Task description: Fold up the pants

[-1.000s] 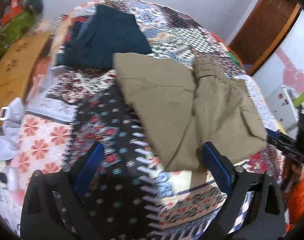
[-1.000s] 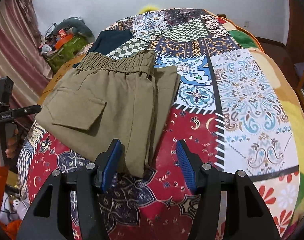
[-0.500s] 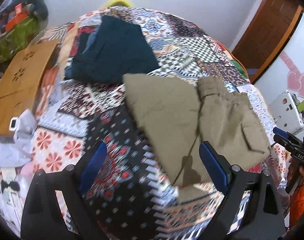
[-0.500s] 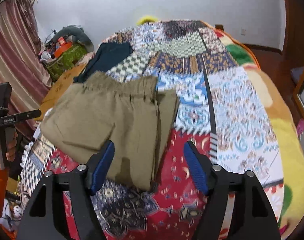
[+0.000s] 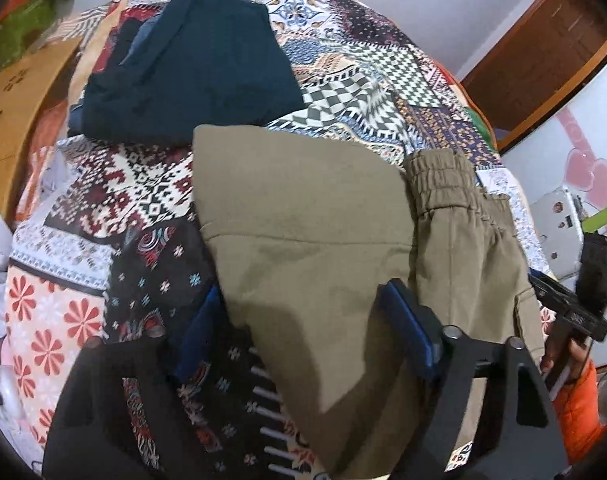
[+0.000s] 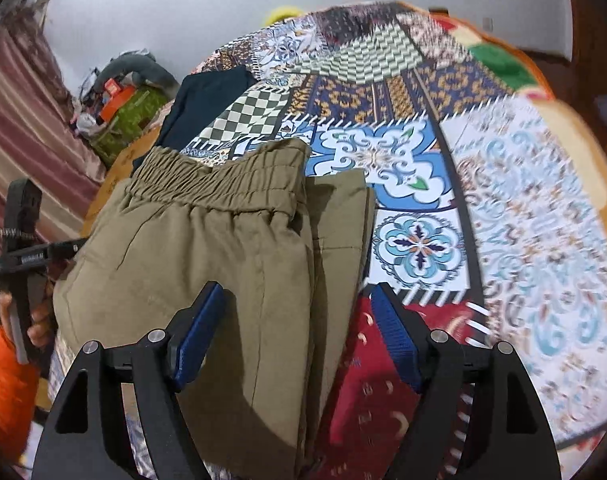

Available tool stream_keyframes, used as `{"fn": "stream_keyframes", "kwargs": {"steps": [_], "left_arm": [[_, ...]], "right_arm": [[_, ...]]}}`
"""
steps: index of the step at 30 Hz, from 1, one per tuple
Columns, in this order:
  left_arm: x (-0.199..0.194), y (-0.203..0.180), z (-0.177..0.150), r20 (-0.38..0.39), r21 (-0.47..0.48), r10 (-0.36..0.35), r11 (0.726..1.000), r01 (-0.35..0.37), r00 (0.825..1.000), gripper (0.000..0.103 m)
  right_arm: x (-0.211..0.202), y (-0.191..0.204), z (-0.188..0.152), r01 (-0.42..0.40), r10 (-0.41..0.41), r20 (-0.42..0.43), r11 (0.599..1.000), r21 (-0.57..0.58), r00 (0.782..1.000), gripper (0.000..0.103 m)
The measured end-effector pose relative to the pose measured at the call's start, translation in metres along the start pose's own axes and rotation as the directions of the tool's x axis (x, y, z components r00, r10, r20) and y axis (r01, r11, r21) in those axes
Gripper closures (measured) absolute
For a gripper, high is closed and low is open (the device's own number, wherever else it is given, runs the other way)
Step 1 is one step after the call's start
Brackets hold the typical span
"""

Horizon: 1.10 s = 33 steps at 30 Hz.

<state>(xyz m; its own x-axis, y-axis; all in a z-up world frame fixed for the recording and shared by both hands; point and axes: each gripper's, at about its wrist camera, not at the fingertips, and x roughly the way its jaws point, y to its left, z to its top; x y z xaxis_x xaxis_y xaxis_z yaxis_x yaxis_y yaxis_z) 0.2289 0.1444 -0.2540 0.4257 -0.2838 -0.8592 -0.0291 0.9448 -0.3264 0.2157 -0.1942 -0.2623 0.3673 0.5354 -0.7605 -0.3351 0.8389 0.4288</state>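
Olive-green cotton pants with a gathered elastic waistband (image 5: pixel 315 264) lie on the bed under a patchwork quilt of many printed squares (image 6: pixel 419 148), already folded down to a compact stack: the waistband sits at the far end, and a folded-over panel of leg cloth lies beside it.

My reading is that the step in hand is the last fold, or a regrip for it. The left gripper (image 5: pixel 299 332) hangs over the near edge of the leg panel with its blue-padded jaws closing; cloth lies between them, but the pads do not look pressed on it yet. The right gripper (image 6: pixel 295 336) straddles the near edge of the seat side, its jaws widening, with cloth between them and nothing held.

The next move seems to call for both sets of jaws to come down on the near edge, pinch all the layers together, and carry that edge toward the waistband evenly, so the stack does not skew or slide on the quilt.

Counted: one pair of olive pants, one dark navy folded garment (image 5: pixel 191 68) farther up the bed, apart from the pants, two grippers, and one hand in an orange sleeve (image 6: pixel 7 376) gripping the other tool's handle.
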Motion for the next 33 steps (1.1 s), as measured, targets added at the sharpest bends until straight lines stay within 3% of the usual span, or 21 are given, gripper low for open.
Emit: {"fn": "stream_keyframes", "kwargs": {"steps": [5,7,11,14,15,18,24,33], "left_arm": [[0.000,-0.006,0.004,0.025,0.028,0.008,1.000,-0.009,1.000,0.044],[0.000,-0.008,0.006,0.032,0.034,0.005,0.999,-0.006,0.999,0.065],[-0.001,-0.009,0.009,0.047,0.031,0.012,0.999,-0.013,0.999,0.077],[-0.004,-0.012,0.010,0.067,0.038,0.015,0.999,-0.017,0.998,0.088],[-0.006,-0.013,0.010,0.072,0.042,0.025,0.999,-0.029,0.997,0.096],[-0.015,-0.019,0.011,0.094,0.060,0.044,0.997,-0.049,0.995,0.099],[-0.041,-0.030,0.015,0.157,0.086,0.039,0.995,-0.053,0.987,0.100],[-0.087,-0.038,0.040,0.287,0.121,0.074,0.986,-0.112,0.955,0.101]], "right_arm": [[0.012,-0.011,0.005,-0.074,0.075,-0.020,0.996,0.053,0.997,0.031],[0.013,-0.010,0.006,-0.088,0.089,-0.023,0.995,0.048,0.996,0.040],[0.014,-0.010,0.009,-0.100,0.101,-0.026,0.994,0.038,0.995,0.068],[0.014,-0.009,0.011,-0.091,0.091,-0.022,0.996,0.026,0.996,0.079],[0.013,-0.008,0.011,-0.087,0.087,-0.017,0.996,0.017,0.996,0.083],[0.006,-0.001,0.013,-0.069,0.069,0.015,0.997,-0.020,0.998,0.090],[-0.010,0.013,0.026,-0.043,0.049,0.074,0.996,-0.075,0.996,0.092],[-0.032,0.055,0.065,-0.009,0.047,0.177,0.978,-0.209,0.983,0.093]]}}
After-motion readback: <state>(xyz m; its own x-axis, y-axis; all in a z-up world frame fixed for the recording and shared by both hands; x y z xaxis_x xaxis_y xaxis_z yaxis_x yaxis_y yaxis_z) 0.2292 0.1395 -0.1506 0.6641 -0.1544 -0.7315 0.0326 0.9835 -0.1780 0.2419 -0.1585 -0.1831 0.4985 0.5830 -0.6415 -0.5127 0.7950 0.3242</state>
